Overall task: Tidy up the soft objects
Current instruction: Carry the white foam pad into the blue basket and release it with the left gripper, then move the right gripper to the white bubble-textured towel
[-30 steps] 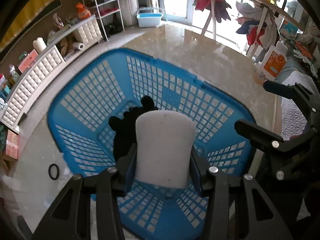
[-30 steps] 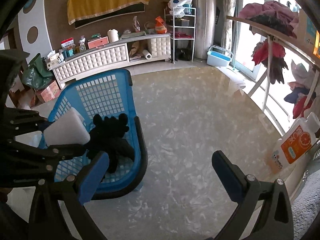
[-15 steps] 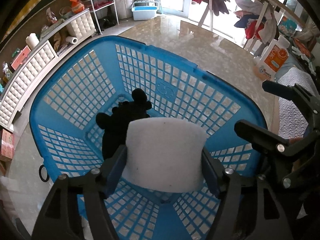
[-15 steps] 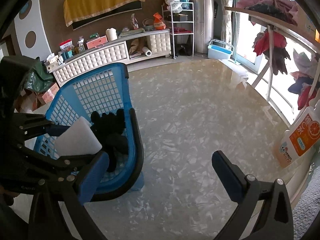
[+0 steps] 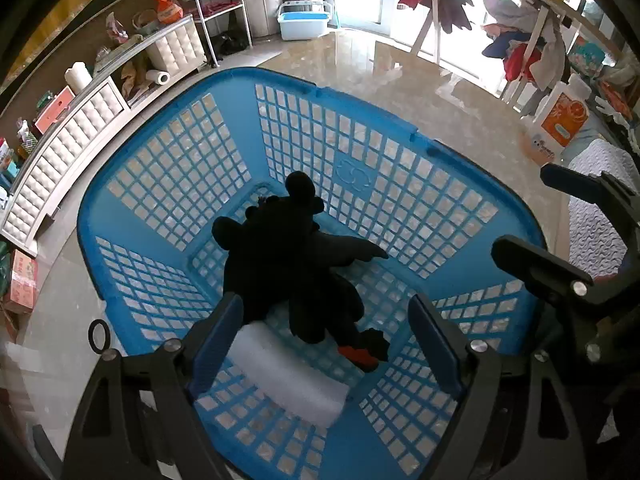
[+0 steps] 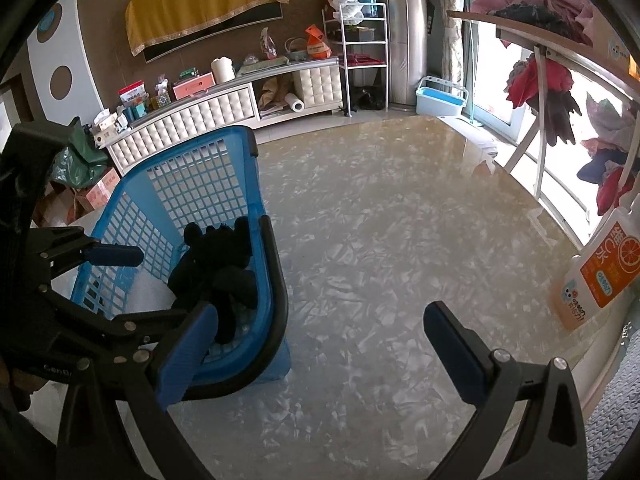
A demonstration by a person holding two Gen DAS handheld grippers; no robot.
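The sponge [image 5: 290, 376] lies in the basket [image 5: 360, 104] beside the plush [image 5: 292, 264], light and squashy, best pinched across its short sides; my left claw [image 5: 326, 344] is opening above it, empty, my right claw [image 6: 332, 356] spread.

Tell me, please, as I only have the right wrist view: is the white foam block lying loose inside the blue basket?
Observer: Yes, the white foam block lies flat on the floor of the blue basket, at its near side.
Operator: Is the left gripper off it?
Observer: The left gripper has its jaws opening. Its pads press on nothing, and the block lies below them.
Operator: Where does the black plush toy sit?
Observer: The black plush toy sprawls mid-basket, its red-tipped tail end right next to the block.
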